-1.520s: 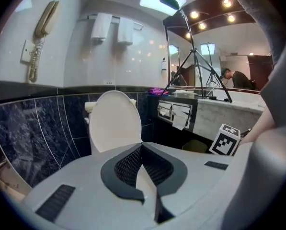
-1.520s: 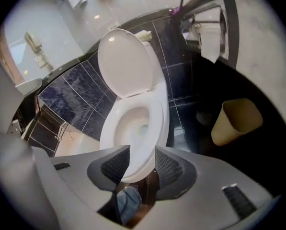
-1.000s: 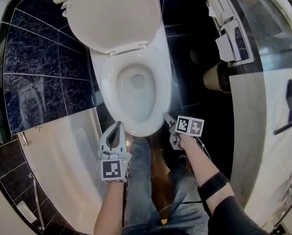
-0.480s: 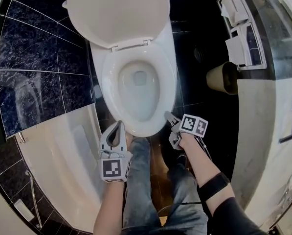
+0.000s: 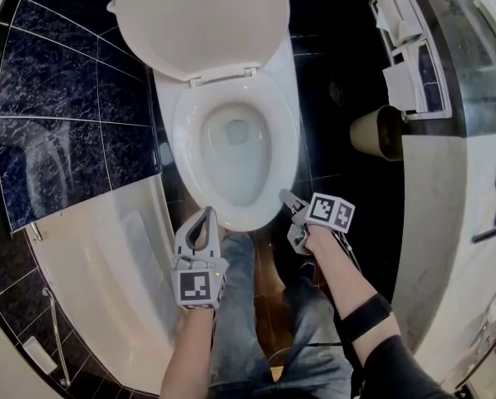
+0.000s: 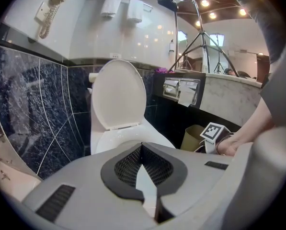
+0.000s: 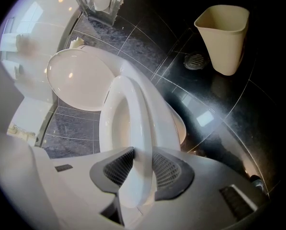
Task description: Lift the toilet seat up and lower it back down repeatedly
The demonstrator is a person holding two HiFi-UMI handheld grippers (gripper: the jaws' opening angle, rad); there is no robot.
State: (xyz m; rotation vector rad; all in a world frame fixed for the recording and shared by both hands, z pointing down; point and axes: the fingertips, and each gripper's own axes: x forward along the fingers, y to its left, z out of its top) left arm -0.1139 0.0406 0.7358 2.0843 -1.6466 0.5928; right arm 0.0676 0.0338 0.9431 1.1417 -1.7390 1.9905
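Standing over a white toilet and looking steeply down past legs (image 5: 239, 306) in jeans. Holding the right gripper (image 5: 287, 199) at the front right edge of the toilet seat (image 5: 279, 140), with the marker cube turned upward and the hand (image 5: 318, 241) just behind it. Closing its jaws on that edge: in the right gripper view, taking the white ring straight between the two dark ribbed pads (image 7: 116, 169), with a pad against each face of it. Leaving the seat down over the bowl (image 5: 231, 152), as far as the head view tells, with the lid (image 5: 202, 19) tipped up and back behind it. Holding the left gripper (image 5: 204, 214) near the front left of the bowl, above the left leg, pointed toward the toilet. Gripping nothing there: jaws brought together at the tips, pads bowed into a closed loop, with only the toilet beyond showing through the gap. Flanked on the left by a white bathtub (image 5: 106, 281) and dark marbled tiles (image 5: 65, 123). Flanked on the right by a beige waste bin (image 5: 376, 131) on the glossy black floor, well apart from both grippers, with a paper holder (image 5: 414, 73) on the wall above it.
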